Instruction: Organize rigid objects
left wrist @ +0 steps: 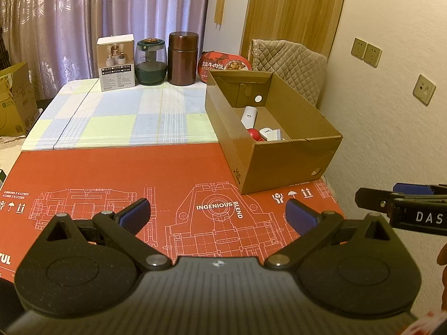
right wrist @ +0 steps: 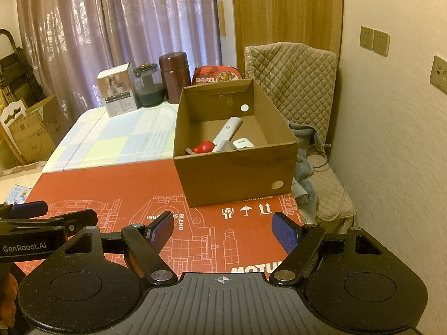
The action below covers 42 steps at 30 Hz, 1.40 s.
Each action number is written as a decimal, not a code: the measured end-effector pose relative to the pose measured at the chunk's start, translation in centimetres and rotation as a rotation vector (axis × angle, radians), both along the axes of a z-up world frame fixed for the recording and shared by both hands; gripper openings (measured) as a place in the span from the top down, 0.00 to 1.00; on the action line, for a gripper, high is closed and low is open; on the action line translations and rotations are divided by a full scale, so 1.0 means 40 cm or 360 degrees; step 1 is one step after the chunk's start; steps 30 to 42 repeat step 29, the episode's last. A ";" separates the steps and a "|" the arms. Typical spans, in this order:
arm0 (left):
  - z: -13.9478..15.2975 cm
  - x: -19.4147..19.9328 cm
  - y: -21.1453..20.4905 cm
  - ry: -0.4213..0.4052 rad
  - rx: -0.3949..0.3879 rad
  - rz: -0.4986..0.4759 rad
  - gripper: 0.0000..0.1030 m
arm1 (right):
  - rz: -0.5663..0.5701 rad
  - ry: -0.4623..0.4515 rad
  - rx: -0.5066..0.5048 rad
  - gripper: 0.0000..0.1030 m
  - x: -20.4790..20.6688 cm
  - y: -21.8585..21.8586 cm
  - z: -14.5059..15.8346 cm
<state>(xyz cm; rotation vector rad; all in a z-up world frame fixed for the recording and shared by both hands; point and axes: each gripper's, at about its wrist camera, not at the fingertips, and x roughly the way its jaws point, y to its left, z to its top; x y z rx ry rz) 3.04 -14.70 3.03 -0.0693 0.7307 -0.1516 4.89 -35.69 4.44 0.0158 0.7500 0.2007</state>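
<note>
An open brown cardboard box (left wrist: 293,162) stands on the red printed board (left wrist: 139,173), at its far right; it also shows in the right wrist view (right wrist: 232,178). Inside lie a long white device (right wrist: 227,132), a red rounded object (right wrist: 205,147) and a small white device (right wrist: 243,143); the left wrist view shows them too (left wrist: 248,115). My left gripper (left wrist: 218,215) is open and empty above the near part of the board. My right gripper (right wrist: 222,230) is open and empty beside it, just in front of the box.
At the table's far edge stand a white carton (left wrist: 116,62), a glass jar with green contents (left wrist: 151,62), a brown canister (left wrist: 183,58) and a red food pack (left wrist: 225,64). A quilted chair (right wrist: 307,89) is right of the table. Cardboard boxes (left wrist: 14,97) sit on the left.
</note>
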 end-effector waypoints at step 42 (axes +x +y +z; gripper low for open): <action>0.004 -0.011 -0.010 -0.0015 -0.0036 -0.0011 0.01 | 0.0001 -0.0003 0.0001 0.28 -0.002 -0.002 0.001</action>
